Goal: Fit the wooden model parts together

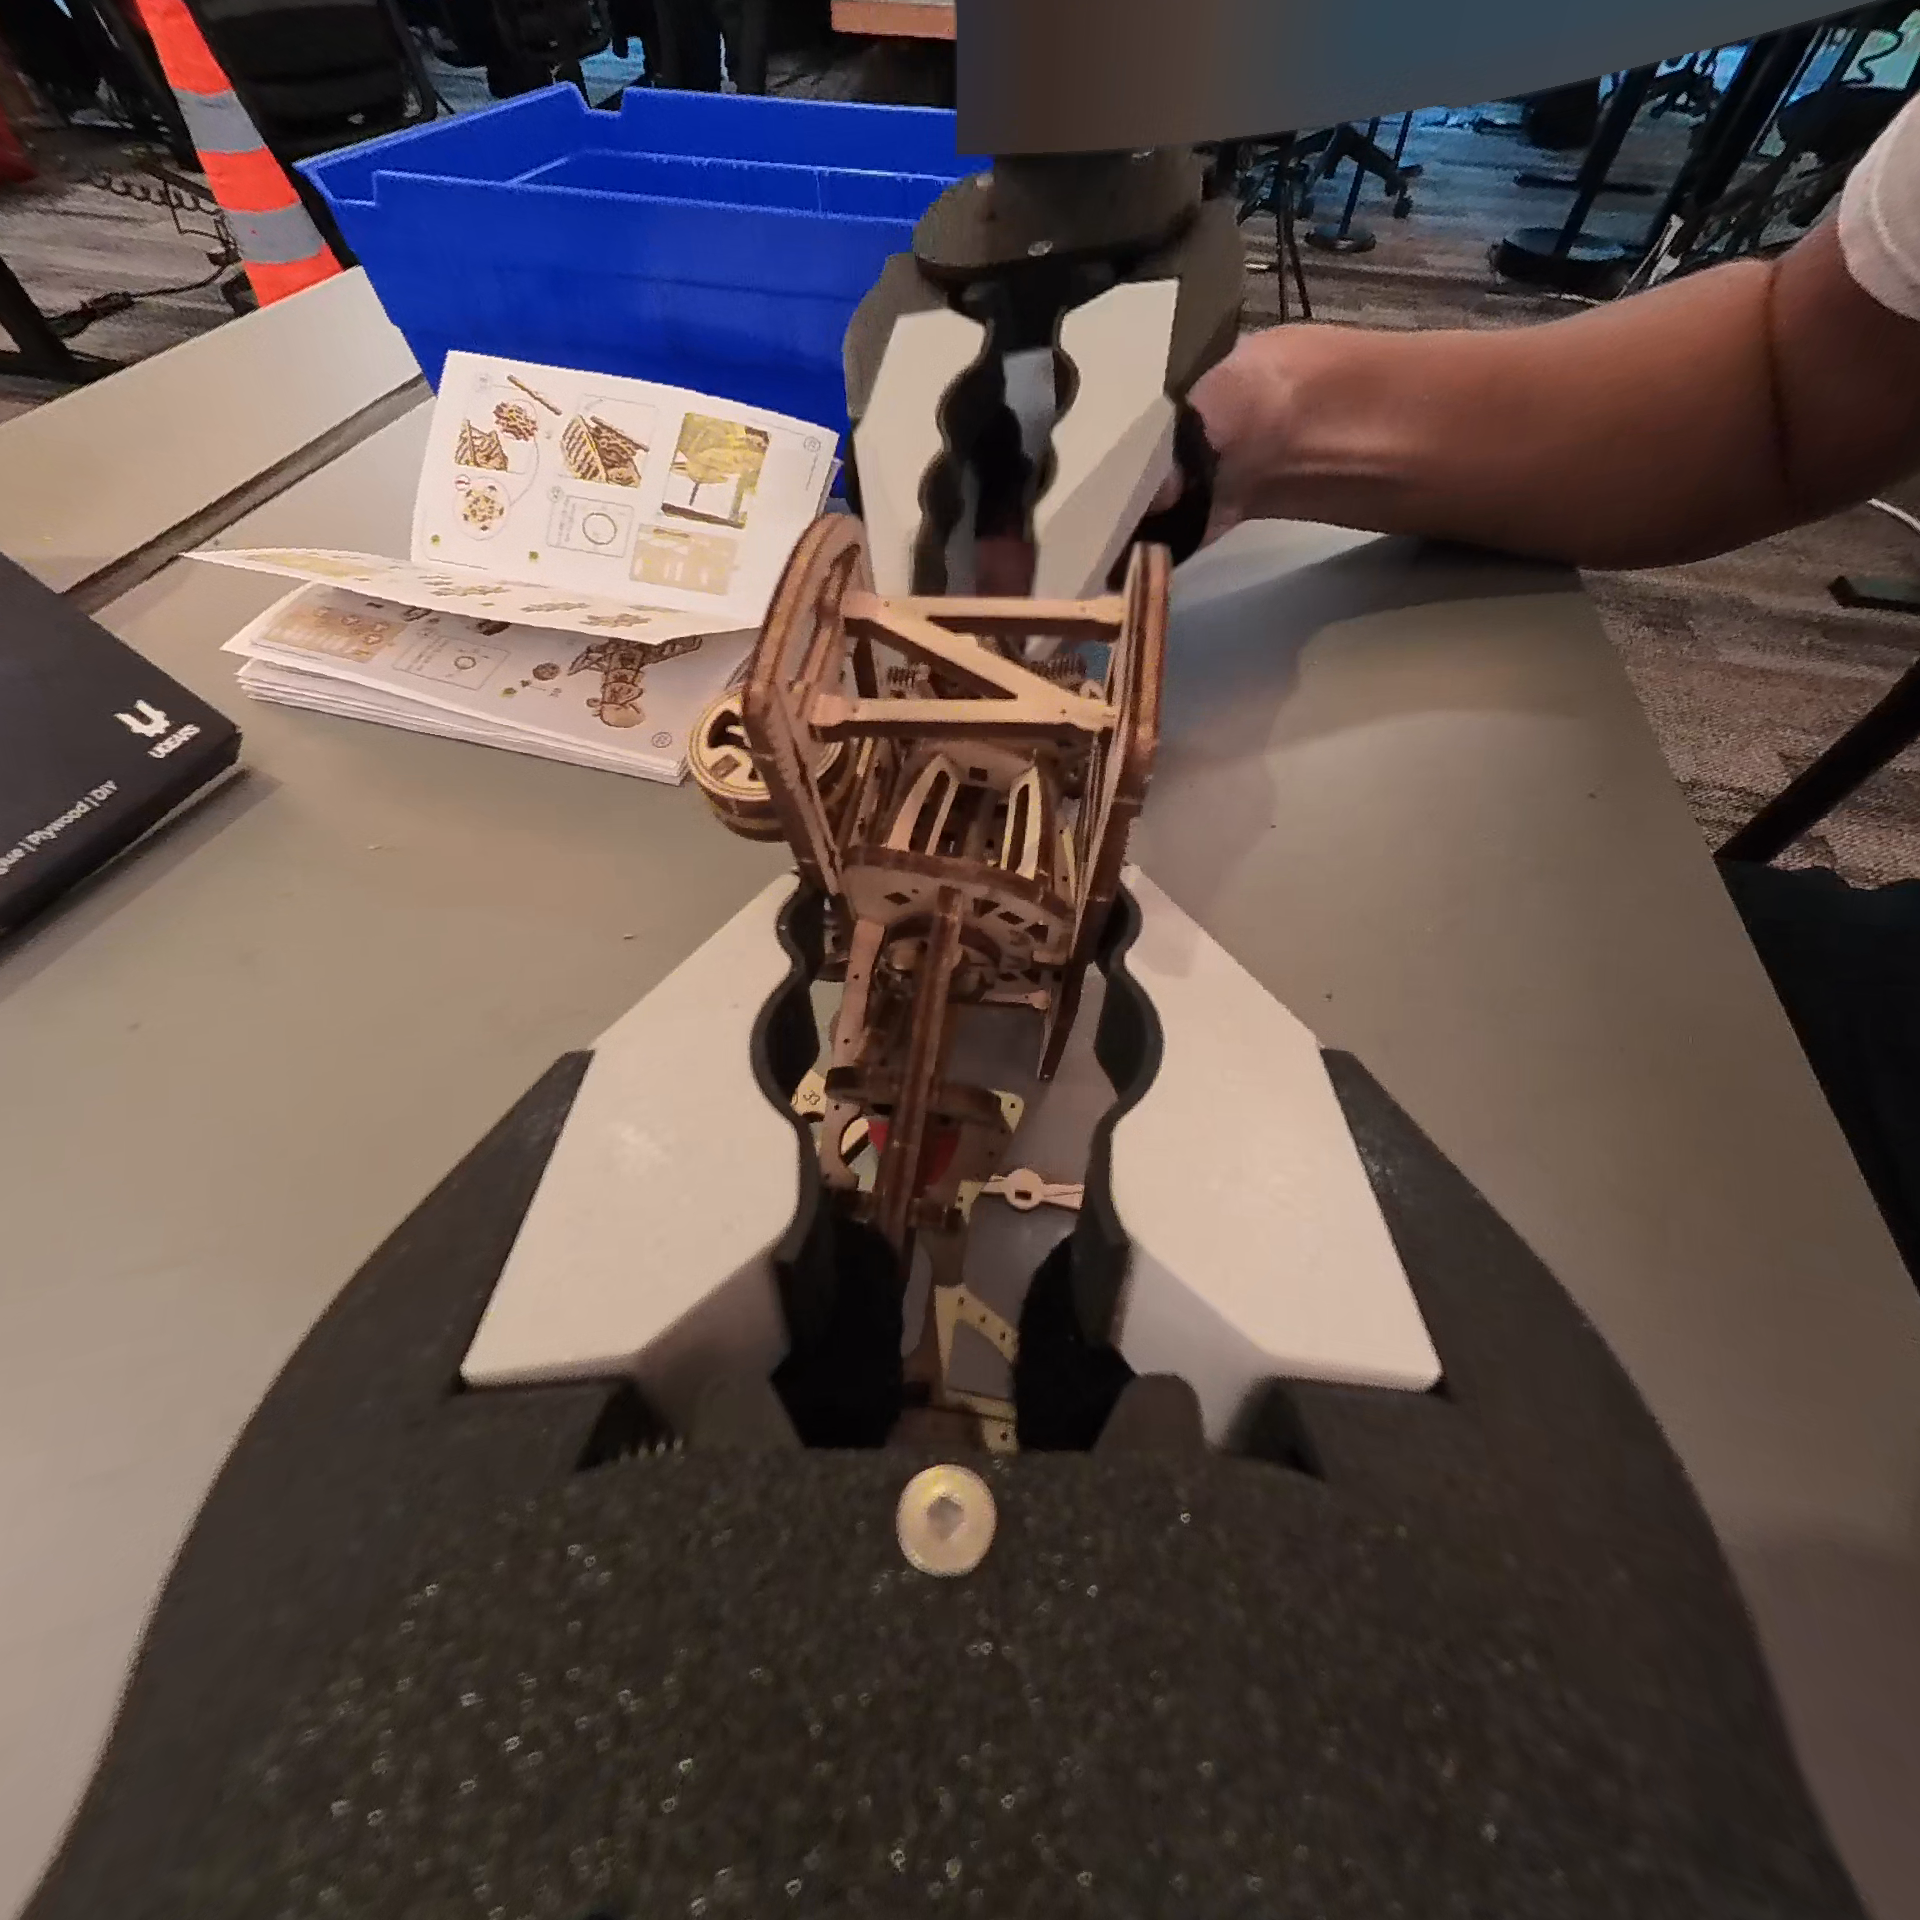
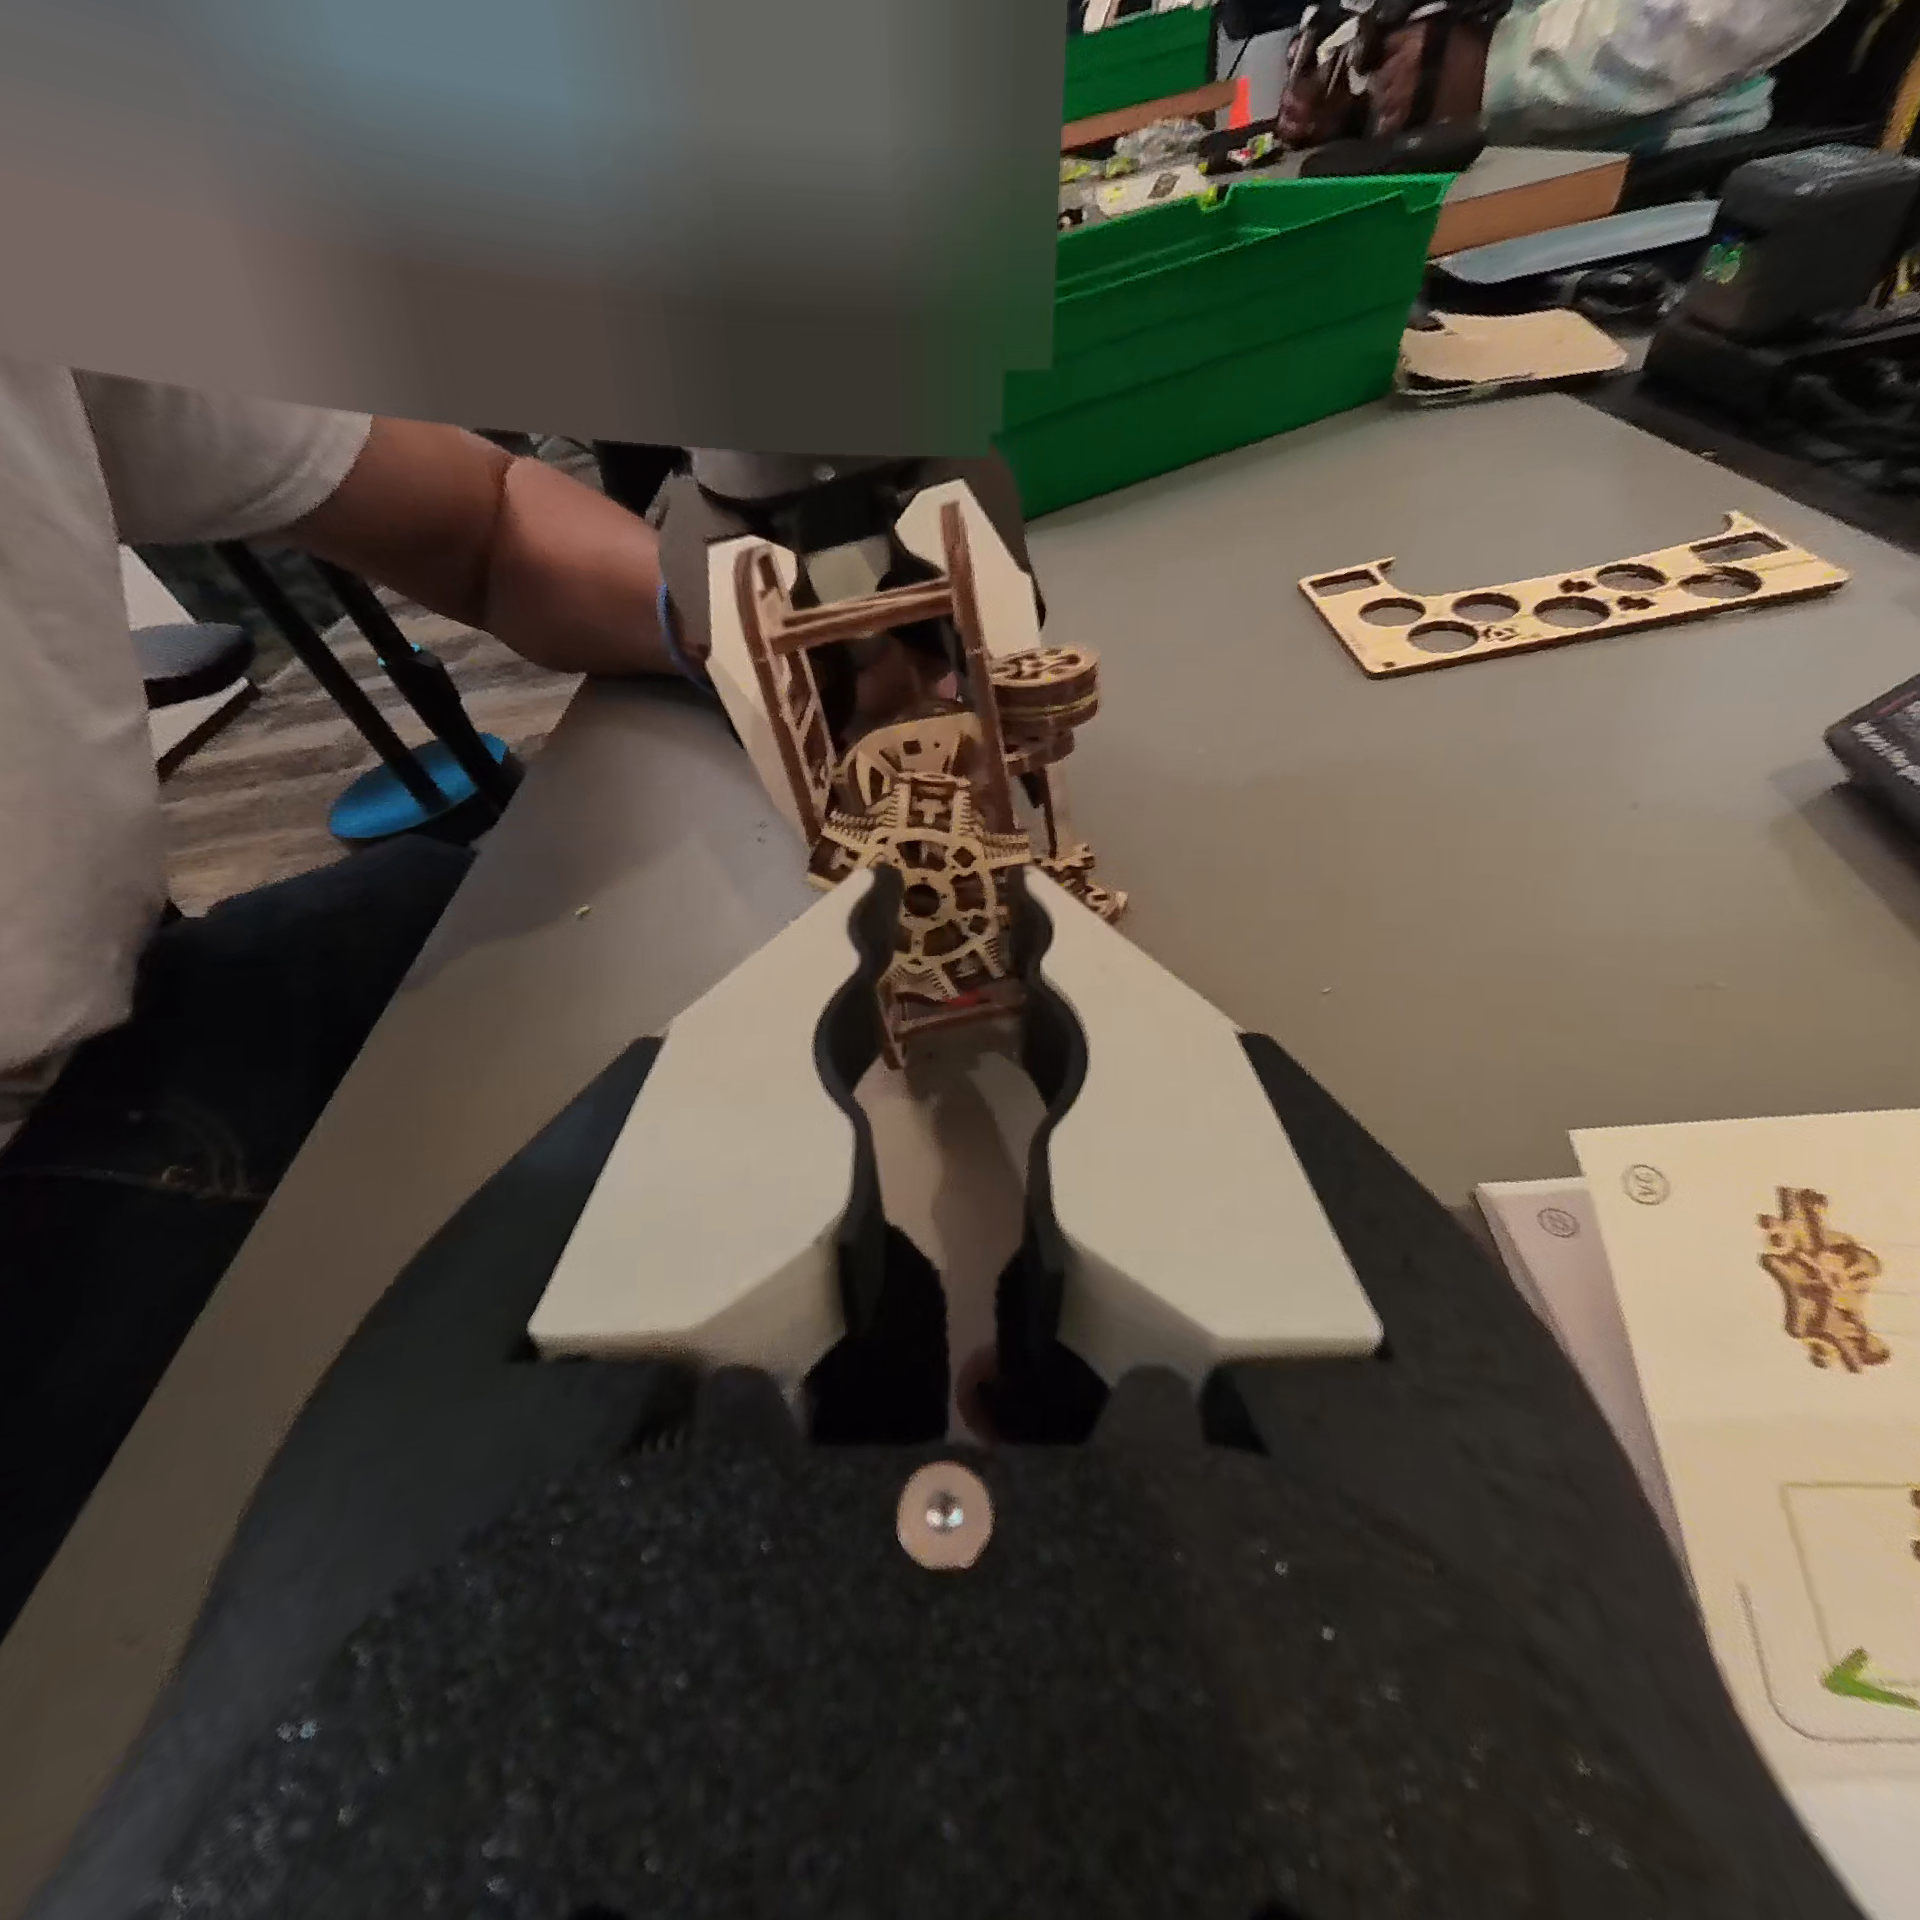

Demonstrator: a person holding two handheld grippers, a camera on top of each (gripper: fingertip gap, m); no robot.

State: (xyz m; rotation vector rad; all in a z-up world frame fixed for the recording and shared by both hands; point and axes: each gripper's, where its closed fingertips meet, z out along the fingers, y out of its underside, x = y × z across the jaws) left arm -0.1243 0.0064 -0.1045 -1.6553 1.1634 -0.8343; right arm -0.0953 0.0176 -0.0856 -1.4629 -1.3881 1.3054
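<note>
A brown wooden model [image 1: 966, 748] of gears, frames and a side wheel [image 1: 727, 758] is held over the grey table [image 1: 364, 1039] between both grippers. My left gripper [image 1: 961, 894] is shut on its near end, with one finger on each side of the frame. My right gripper [image 2: 956, 883] is shut on the gear end of the model [image 2: 935, 821]. Each gripper faces the other: the right one [image 1: 987, 561] shows behind the model in the left wrist view, and the left one [image 2: 862, 582] in the right wrist view. A small loose wooden piece [image 1: 1029, 1190] lies on the table under the left gripper.
A blue bin [image 1: 644, 249], an open instruction booklet [image 1: 540, 582] and a black box [image 1: 83, 748] lie to the left. A person's arm [image 1: 1507, 416] rests at the table's right edge. A green bin [image 2: 1226, 343], a punched-out plywood sheet [image 2: 1569, 603] and instruction pages [image 2: 1766, 1403] also show.
</note>
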